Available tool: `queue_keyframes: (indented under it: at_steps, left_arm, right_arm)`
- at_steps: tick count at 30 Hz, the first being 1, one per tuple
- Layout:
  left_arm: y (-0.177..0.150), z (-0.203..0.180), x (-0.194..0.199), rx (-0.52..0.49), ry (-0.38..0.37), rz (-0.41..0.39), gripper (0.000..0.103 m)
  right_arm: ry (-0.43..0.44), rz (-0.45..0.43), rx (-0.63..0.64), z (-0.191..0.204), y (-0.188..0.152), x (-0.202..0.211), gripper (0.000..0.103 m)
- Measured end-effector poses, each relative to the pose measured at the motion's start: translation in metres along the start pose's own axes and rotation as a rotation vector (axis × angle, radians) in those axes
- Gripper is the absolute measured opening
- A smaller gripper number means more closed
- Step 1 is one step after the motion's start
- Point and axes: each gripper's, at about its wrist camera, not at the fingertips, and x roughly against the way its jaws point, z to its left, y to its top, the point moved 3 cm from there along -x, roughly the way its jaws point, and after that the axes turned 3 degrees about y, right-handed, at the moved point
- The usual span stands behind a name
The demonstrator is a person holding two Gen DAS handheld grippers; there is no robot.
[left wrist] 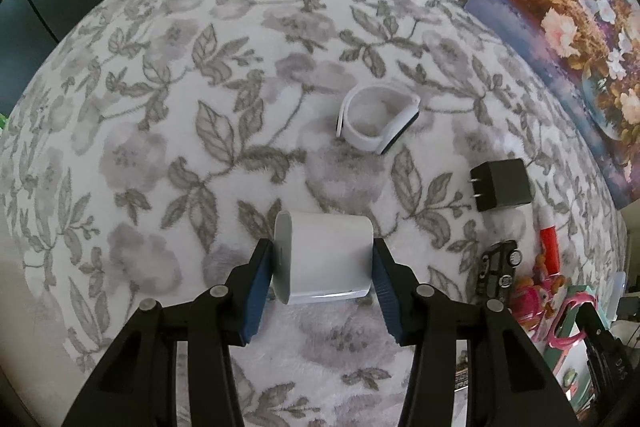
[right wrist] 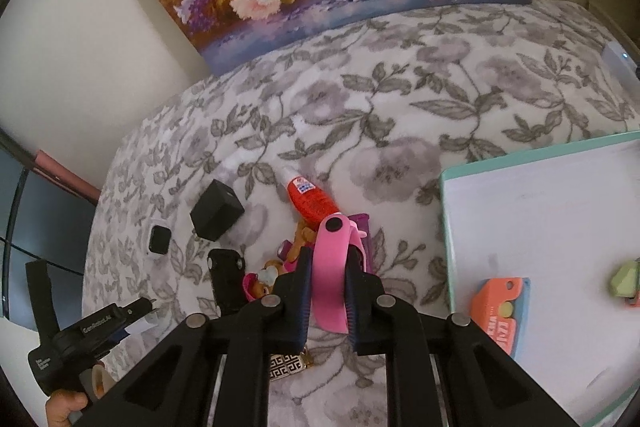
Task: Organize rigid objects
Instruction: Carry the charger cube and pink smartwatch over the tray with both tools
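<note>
The left gripper (left wrist: 324, 263) has its blue ribbed pads against both flat ends of a smooth white rounded-rectangular plastic charger block (left wrist: 326, 259), which lies at 6 o'clock on the fuzzy grey-floral blanket (left wrist: 160, 107). It looks light, stiff and slightly slippery; gripping across those flat ends seems safest. At 1 o'clock lies a coiled white smartwatch band (left wrist: 378, 119), and at 3 o'clock a matte black cube plug adapter (left wrist: 502, 185).

The right gripper (right wrist: 326, 291) pinches a flexible pink silicone strap (right wrist: 330, 267) narrowly. Beyond it, at 12 o'clock, lies a red glitter-glue tube (right wrist: 310, 201); at 3 o'clock, a mint-edged white tray (right wrist: 520, 207).
</note>
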Motion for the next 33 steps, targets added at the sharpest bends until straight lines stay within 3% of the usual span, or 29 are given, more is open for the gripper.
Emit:
queue_keyframes:
  at_steps: [15,33]
  left_arm:
    - [-0.008,-0.037,0.056,-0.058,0.008,-0.132,0.050]
    - [-0.068,-0.168,0.087,-0.304,-0.061,-0.162,0.050]
  right_arm:
    - [-0.027,-0.036,-0.060,-0.029,0.009,0.042,0.015]
    - [-0.105,-0.053,-0.188,-0.115,0.018,0.075,0.016]
